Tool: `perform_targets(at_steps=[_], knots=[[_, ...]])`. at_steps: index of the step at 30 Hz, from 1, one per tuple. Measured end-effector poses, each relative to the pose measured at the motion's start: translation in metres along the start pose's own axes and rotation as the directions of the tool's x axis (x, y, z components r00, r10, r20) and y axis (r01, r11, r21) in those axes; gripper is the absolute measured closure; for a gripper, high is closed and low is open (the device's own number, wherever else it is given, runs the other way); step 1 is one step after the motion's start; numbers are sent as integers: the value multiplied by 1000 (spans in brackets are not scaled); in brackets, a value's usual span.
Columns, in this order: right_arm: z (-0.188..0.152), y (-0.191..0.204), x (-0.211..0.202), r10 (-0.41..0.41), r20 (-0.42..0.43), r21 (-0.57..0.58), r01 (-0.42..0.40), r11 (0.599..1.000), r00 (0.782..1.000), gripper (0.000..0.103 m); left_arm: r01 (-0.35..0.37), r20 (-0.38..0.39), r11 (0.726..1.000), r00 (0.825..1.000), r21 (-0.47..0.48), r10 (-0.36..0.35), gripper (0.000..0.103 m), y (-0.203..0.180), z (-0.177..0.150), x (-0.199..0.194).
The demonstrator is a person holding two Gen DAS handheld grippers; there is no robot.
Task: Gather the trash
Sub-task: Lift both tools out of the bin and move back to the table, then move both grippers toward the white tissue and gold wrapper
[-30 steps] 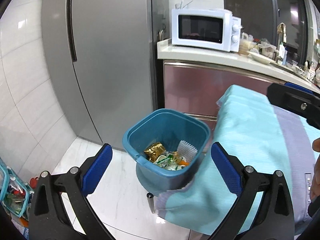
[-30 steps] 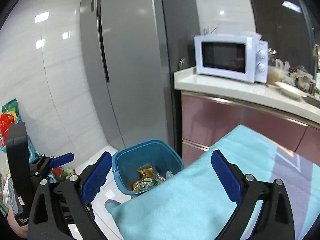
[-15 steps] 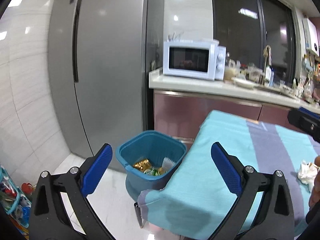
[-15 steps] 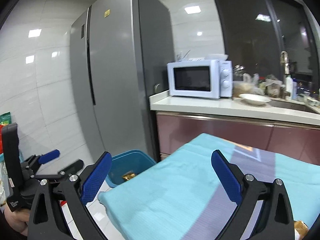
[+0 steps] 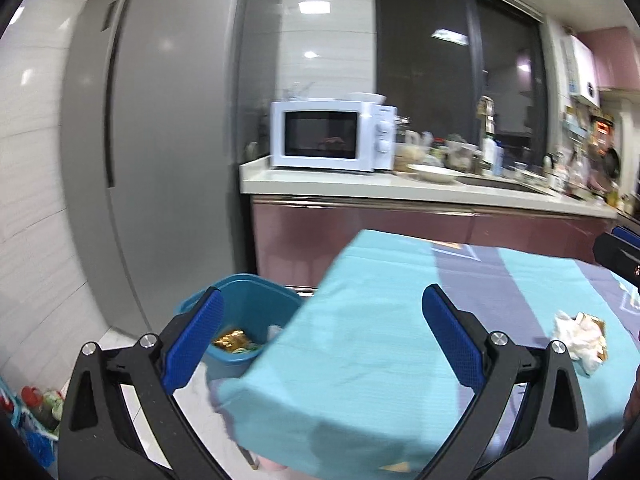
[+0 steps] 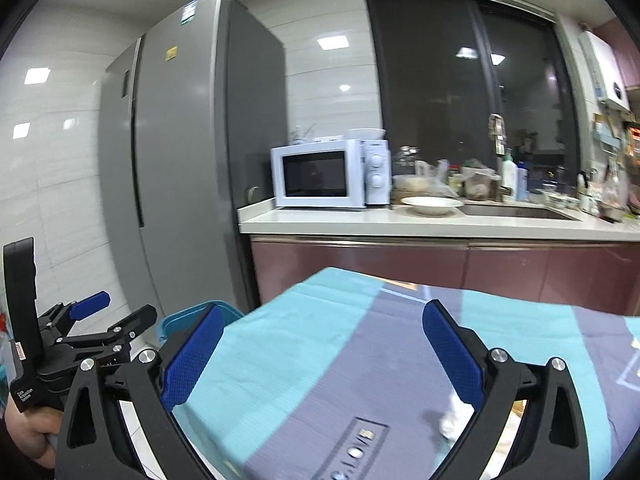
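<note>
A blue bin (image 5: 256,312) stands on the floor at the table's left corner, with a gold wrapper (image 5: 230,338) and other scraps inside. Crumpled white paper with a brown wrapper (image 5: 580,338) lies on the teal cloth of the table (image 5: 360,340), to the right. My left gripper (image 5: 322,334) is open and holds nothing, hanging over the table's near-left part. My right gripper (image 6: 320,350) is open and holds nothing, above the cloth (image 6: 320,332). A white scrap (image 6: 450,420) peeks from behind its right finger. The bin's rim (image 6: 188,316) shows behind the left finger.
A grey fridge (image 5: 168,160) stands left of the bin. A white microwave (image 5: 332,136), a bowl and bottles crowd the counter (image 5: 400,190) behind the table. The other gripper (image 6: 80,336), held in a hand, shows at the left of the right wrist view.
Both grippers have pulled back and up from the bin and turned right toward the table. The crumpled paper has come into the left wrist view. Both stay open.
</note>
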State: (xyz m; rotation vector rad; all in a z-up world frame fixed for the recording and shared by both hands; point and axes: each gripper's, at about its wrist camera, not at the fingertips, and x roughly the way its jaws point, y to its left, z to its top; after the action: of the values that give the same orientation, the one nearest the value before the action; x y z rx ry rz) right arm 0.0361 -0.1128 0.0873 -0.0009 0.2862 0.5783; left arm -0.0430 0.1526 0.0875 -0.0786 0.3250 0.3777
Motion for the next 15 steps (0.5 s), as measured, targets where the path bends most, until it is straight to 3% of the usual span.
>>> perform_targets(at_steps=[8,15], knots=[[-14,-37,-31,-133,13,50,132,990,991,7,119,4,991,993,59,-120,6,-59,-8,-2],[-30,-64,-50,-249,0,87,248,965,969,7,229,-33,965,973,126,-227,6,-116,-22,1]])
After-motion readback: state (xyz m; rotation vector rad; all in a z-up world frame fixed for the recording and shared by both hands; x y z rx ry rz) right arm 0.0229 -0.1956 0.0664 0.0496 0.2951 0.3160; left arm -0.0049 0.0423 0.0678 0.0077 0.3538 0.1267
